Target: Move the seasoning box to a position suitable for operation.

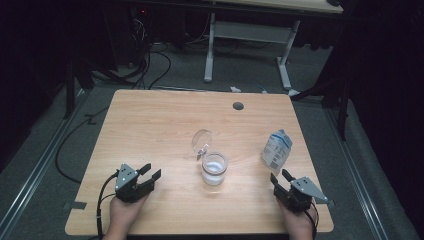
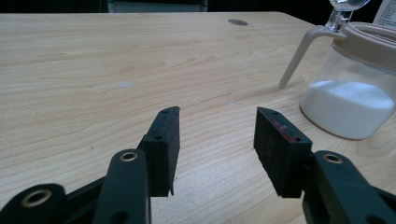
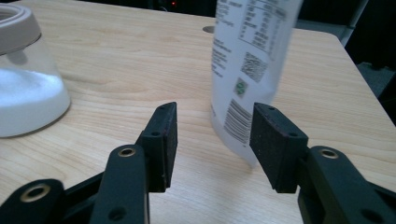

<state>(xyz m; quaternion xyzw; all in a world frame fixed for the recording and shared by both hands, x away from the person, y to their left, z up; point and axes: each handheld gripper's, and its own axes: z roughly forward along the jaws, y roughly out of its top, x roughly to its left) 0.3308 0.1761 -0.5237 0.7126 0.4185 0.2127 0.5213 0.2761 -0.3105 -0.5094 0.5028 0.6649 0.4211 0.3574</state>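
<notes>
While the right tool [image 3: 212,135] lines up on the white pouch [image 1: 276,150] standing at the desk's [image 1: 150,130] right side, its jaws gape partway with nothing pinched; the pouch's lower edge sits just ahead of them. Better to slide further in and squeeze low and gently, since the soft bag looks easy to tip. The left tool [image 1: 147,176] waits half open, empty, beside the open jar [image 1: 214,169] of white powder.
</notes>
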